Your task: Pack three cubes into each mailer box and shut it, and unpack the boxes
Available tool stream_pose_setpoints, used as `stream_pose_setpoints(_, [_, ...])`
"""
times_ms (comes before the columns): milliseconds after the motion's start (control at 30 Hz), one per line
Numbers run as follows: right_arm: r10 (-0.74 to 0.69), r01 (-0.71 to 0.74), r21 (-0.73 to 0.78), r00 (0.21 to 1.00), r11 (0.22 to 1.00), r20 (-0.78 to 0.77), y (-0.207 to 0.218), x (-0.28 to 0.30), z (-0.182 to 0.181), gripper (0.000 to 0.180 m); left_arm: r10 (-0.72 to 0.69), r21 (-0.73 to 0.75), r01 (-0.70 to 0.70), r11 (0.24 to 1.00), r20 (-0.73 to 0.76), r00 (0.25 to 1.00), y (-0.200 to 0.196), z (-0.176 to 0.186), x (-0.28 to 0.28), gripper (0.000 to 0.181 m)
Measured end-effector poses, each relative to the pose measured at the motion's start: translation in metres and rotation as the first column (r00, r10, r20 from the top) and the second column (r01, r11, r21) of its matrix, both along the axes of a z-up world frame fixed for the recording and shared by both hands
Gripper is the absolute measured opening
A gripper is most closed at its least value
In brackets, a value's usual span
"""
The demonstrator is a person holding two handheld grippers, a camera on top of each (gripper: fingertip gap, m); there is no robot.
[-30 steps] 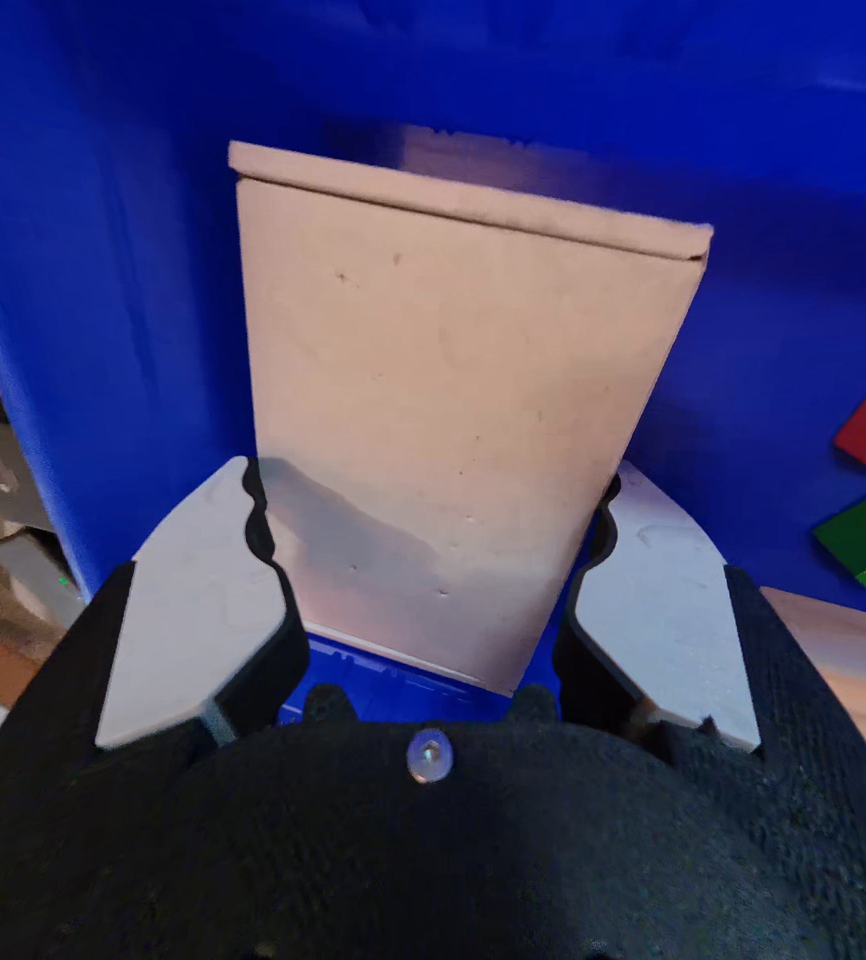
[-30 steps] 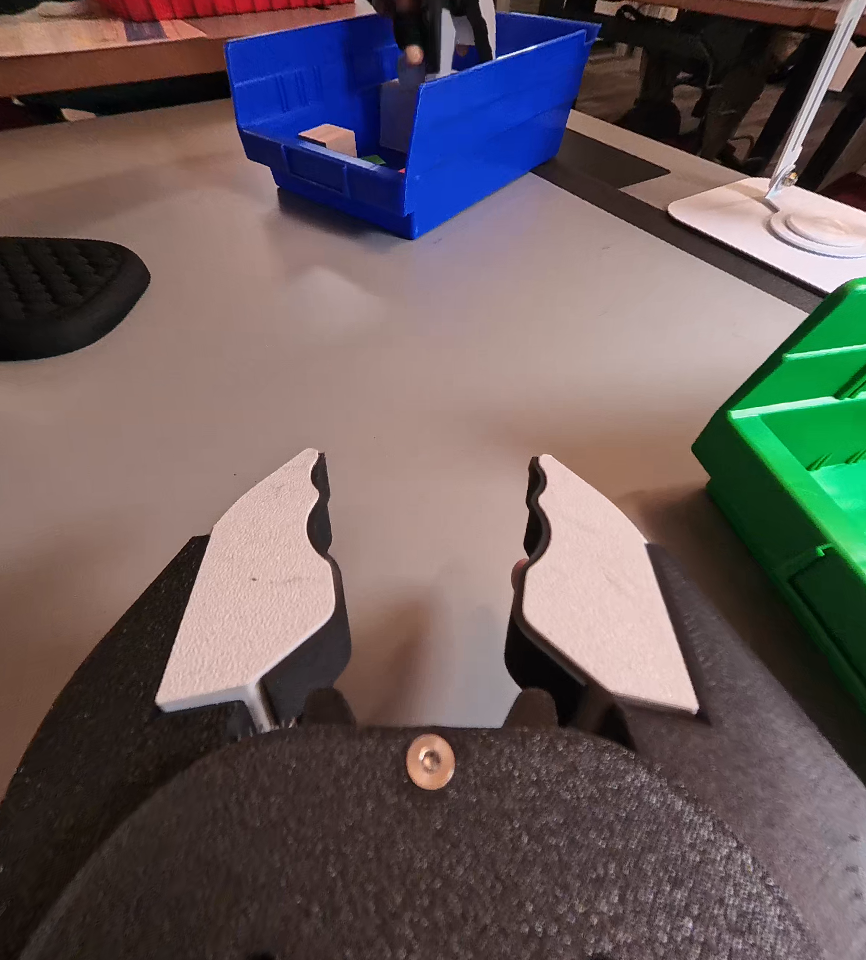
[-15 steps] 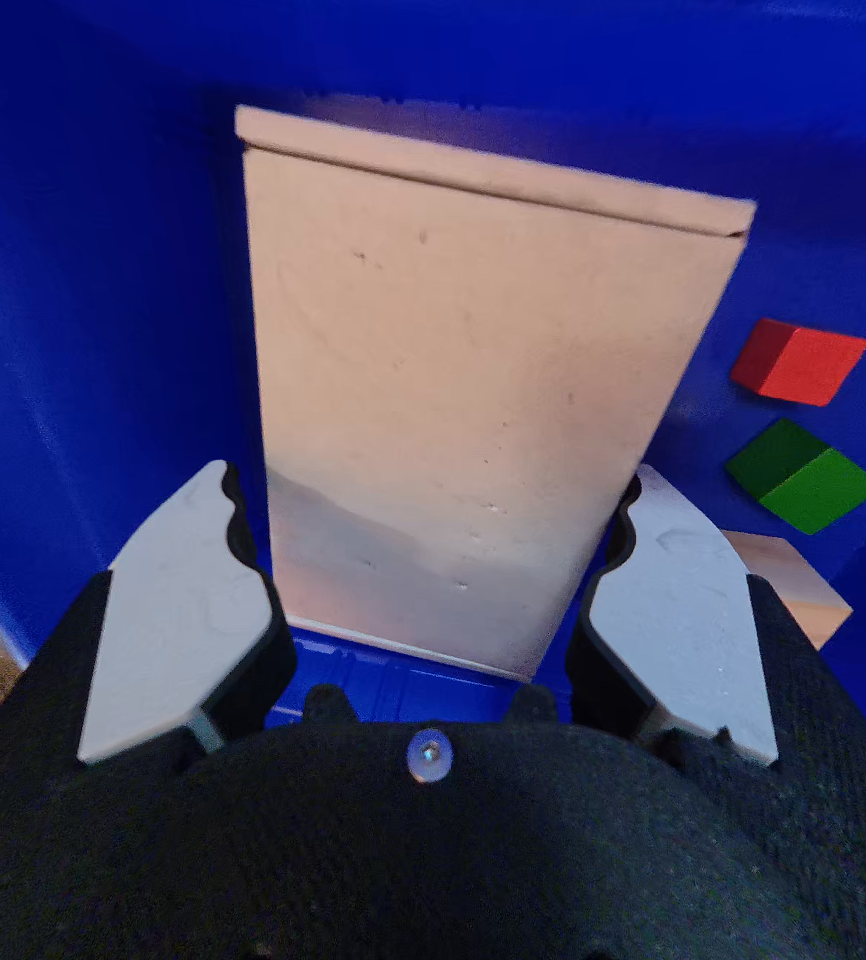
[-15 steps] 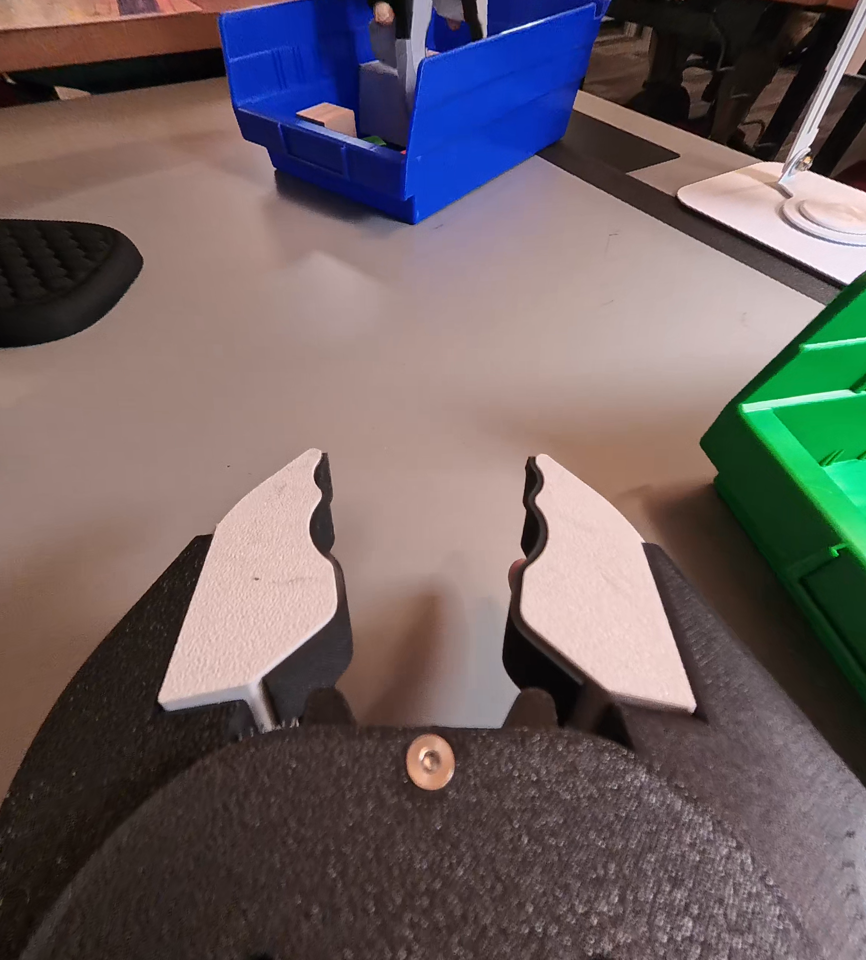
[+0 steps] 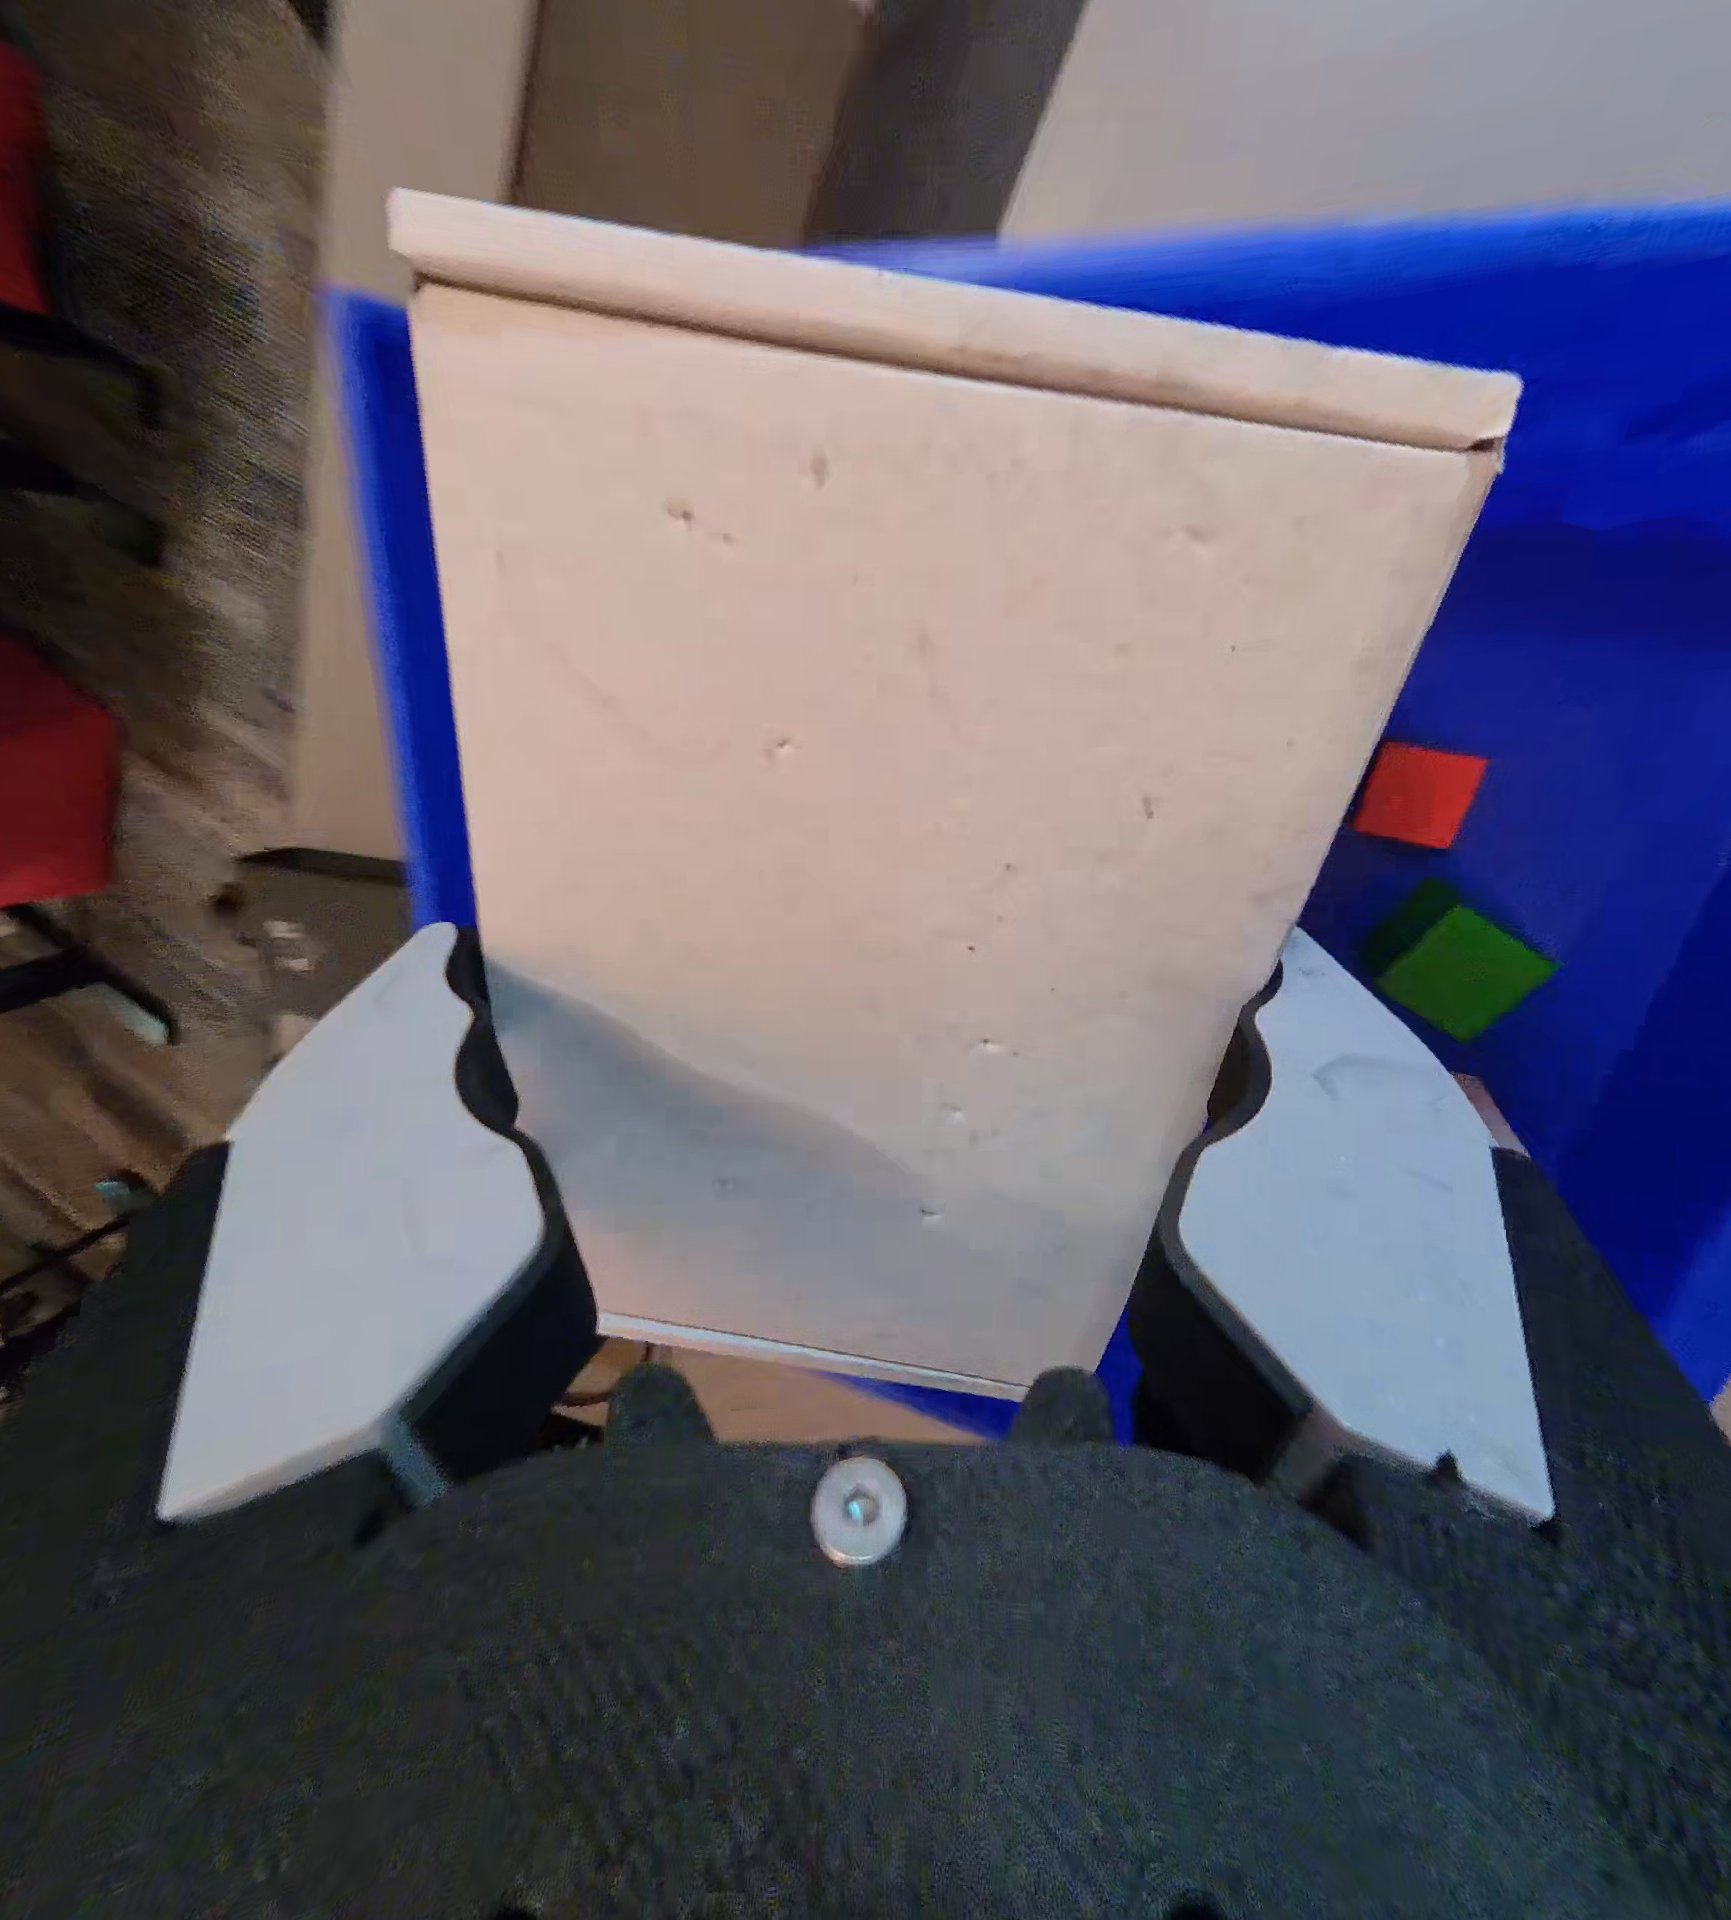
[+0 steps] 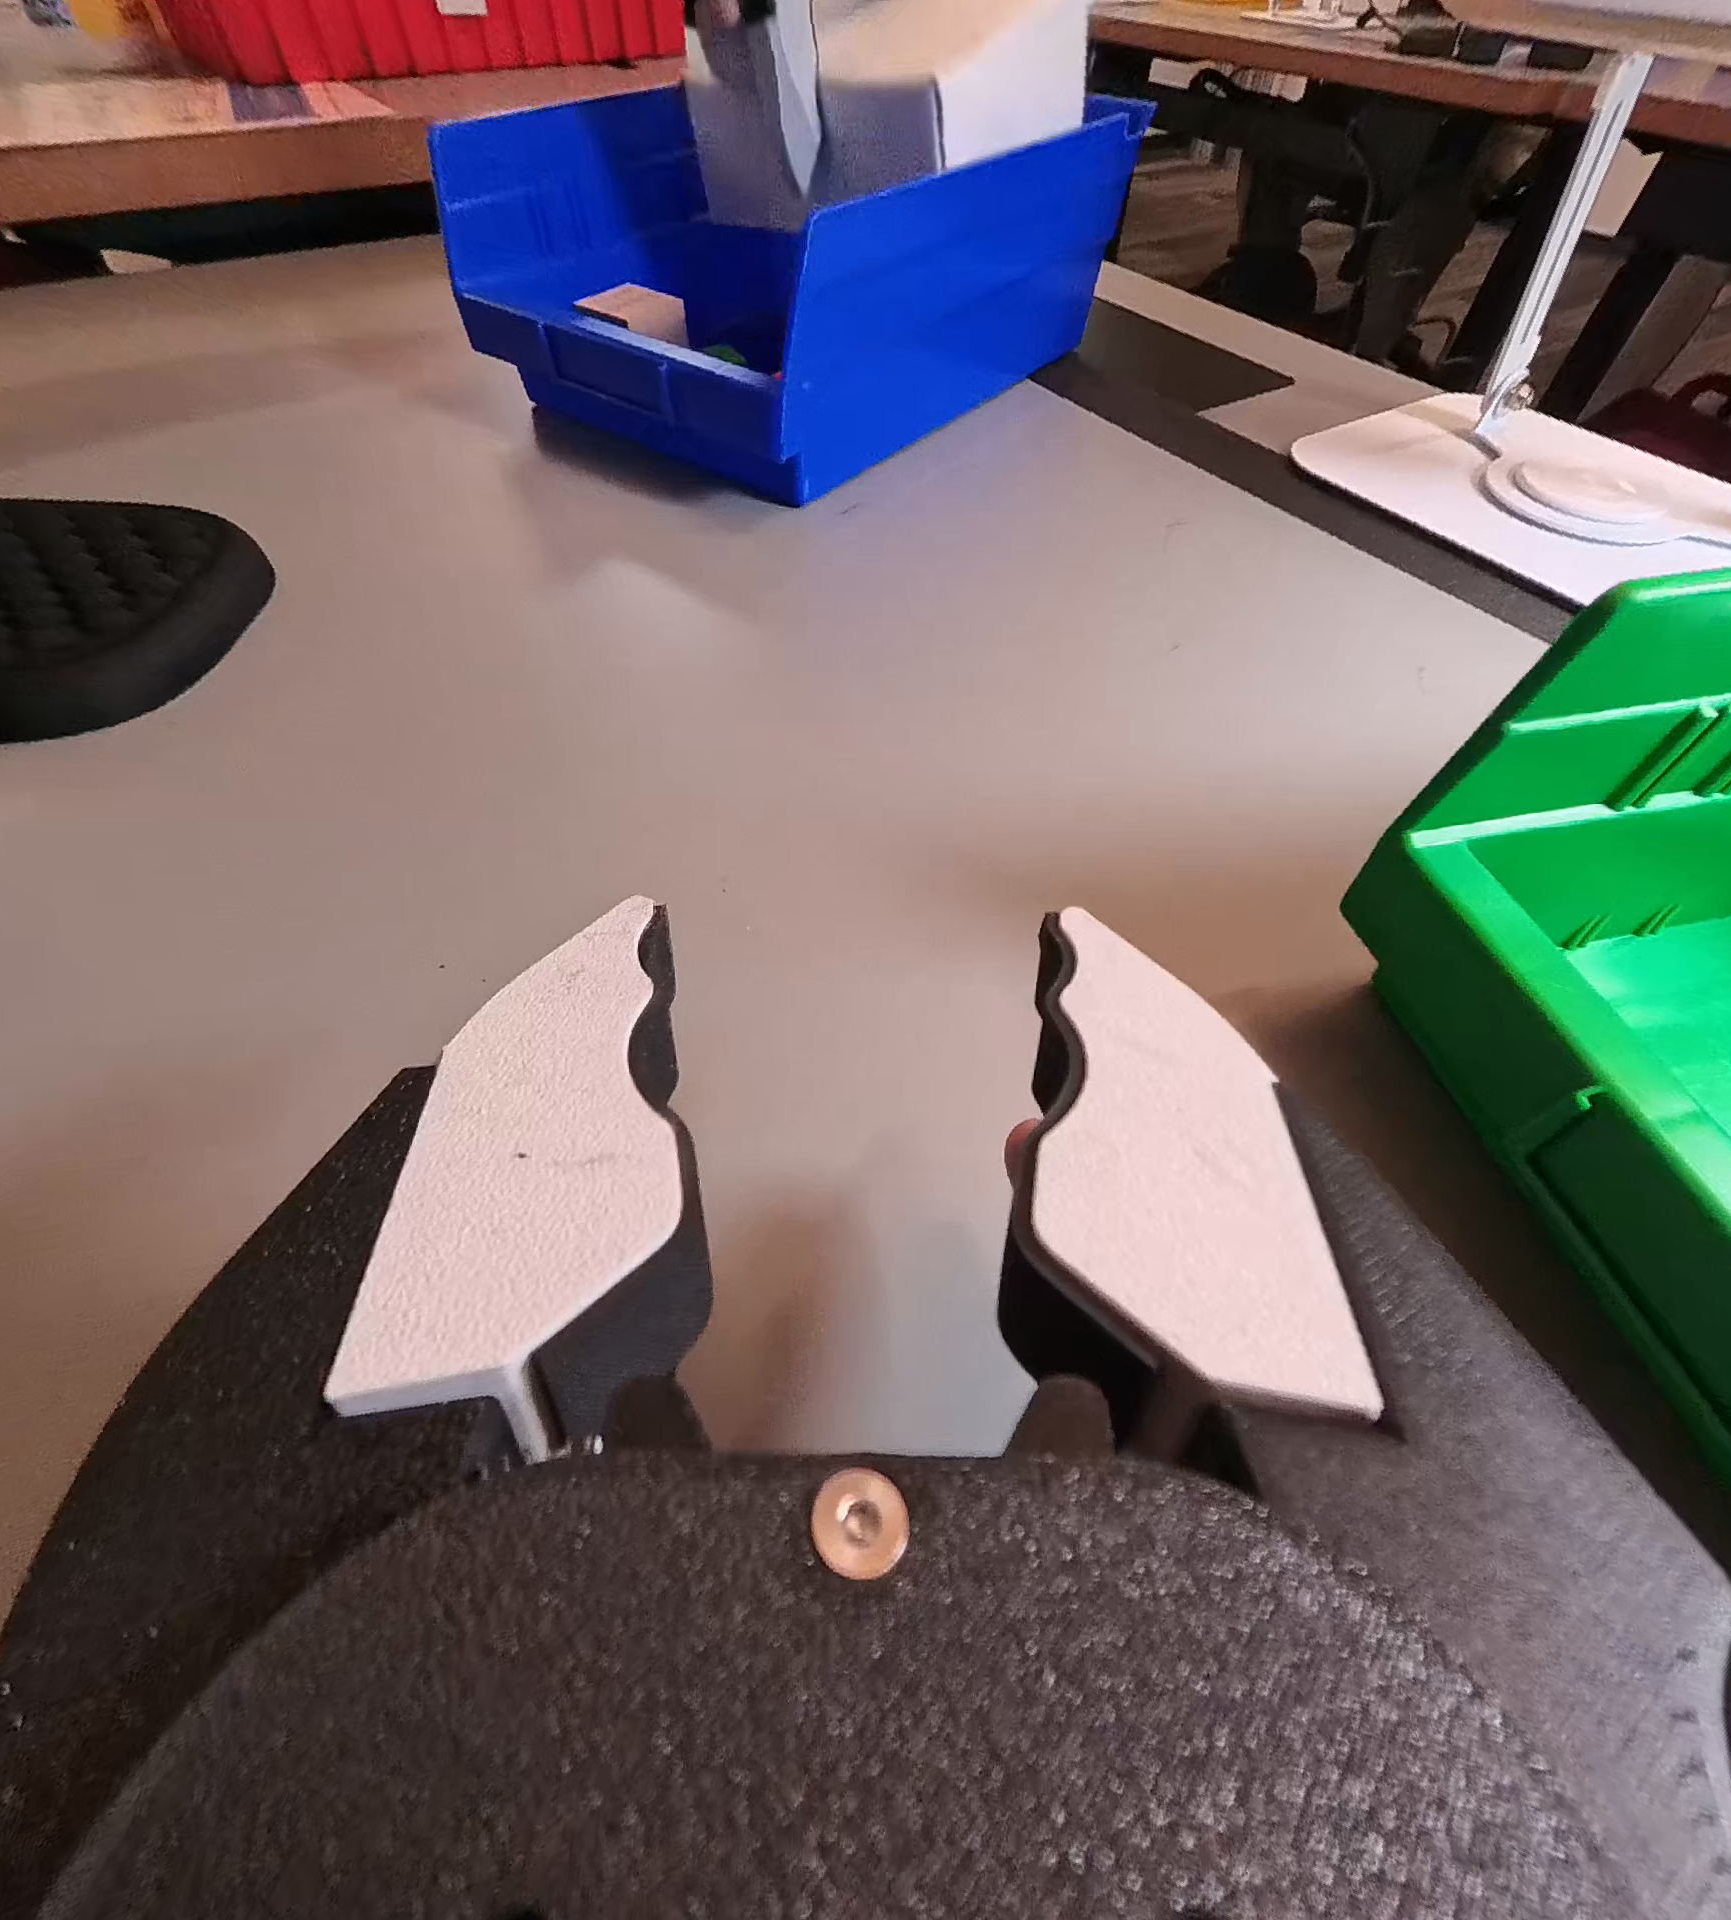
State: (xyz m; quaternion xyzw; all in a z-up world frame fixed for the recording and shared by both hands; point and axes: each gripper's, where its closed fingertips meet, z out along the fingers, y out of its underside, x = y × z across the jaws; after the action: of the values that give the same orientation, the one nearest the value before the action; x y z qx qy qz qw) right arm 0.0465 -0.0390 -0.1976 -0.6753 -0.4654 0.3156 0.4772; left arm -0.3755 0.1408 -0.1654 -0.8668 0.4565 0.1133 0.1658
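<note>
My left gripper is shut on a closed white mailer box, its fingers pressed on both sides, and holds it raised partly above the rim of the blue bin. A red cube and a green cube lie on the bin floor to the right. In the right wrist view the box and the left gripper's finger show above the blue bin, which holds a wooden cube. My right gripper is open and empty, low over the grey table.
A green bin stands at the right of my right gripper. A black textured pad lies at the left. A white lamp base sits at the far right. Red bins stand on a table behind. The left gripper's tips are roughly 45 centimeters from the right gripper's.
My left gripper has lifted the mailer box up out of the blue bin, so the room behind shows. My right gripper has stayed open over the table, shifting slightly.
</note>
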Motion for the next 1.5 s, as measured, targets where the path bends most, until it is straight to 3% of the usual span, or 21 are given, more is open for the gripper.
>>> stream_pose_setpoints(167, [0.010, -0.010, 0.012, 1.000, 1.000, -0.024, -0.003, -0.002, 0.009, 0.067, -0.069, 0.181, 0.073, 0.981, -0.032, 0.997, -0.016, 0.073, 0.047, 0.132])
stream_pose_setpoints(267, [0.001, -0.001, -0.001, 0.997, 1.000, -0.074, -0.002, -0.002, 0.018, 0.068, -0.168, 0.174, 0.168, 0.970, -0.014, 0.986, -0.043, 0.087, 0.101, 0.131])
stream_pose_setpoints(533, [-0.052, 0.051, 0.183, 0.999, 0.982, 0.004, 0.004, 0.001, 0.019, 0.077, -0.390, -0.034, 0.403, 0.914, 0.191, 0.901, -0.150, 0.051, 0.270, 0.132])
stream_pose_setpoints(667, [-0.051, 0.027, 0.296, 0.996, 0.955, 0.071, 0.001, -0.002, 0.017, 0.086, -0.409, -0.151, 0.471, 0.869, 0.316, 0.856, -0.190, 0.019, 0.325, 0.132])
stream_pose_setpoints(933, [-0.093, -0.110, 0.564, 0.944, 0.819, 0.318, -0.006, -0.008, 0.001, 0.102, -0.364, -0.362, 0.508, 0.782, 0.395, 0.843, -0.220, -0.023, 0.348, 0.131])
stream_pose_setpoints(1200, [-0.054, -0.147, 0.710, 0.966, 0.689, 0.252, -0.030, -0.022, 0.024, 0.104, -0.331, -0.458, 0.544, 0.703, 0.467, 0.820, -0.242, -0.038, 0.366, 0.131])
stream_pose_setpoints(1400, [0.035, -0.206, 0.666, 0.965, 0.717, 0.261, -0.042, -0.026, 0.018, 0.087, -0.319, -0.440, 0.588, 0.679, 0.545, 0.775, -0.243, -0.041, 0.374, 0.130])
stream_pose_setpoints(1500, [0.064, -0.191, 0.591, 0.971, 0.784, 0.230, -0.038, -0.022, 0.015, 0.083, -0.334, -0.268, 0.631, 0.728, 0.665, 0.668, -0.230, -0.023, 0.386, 0.121])
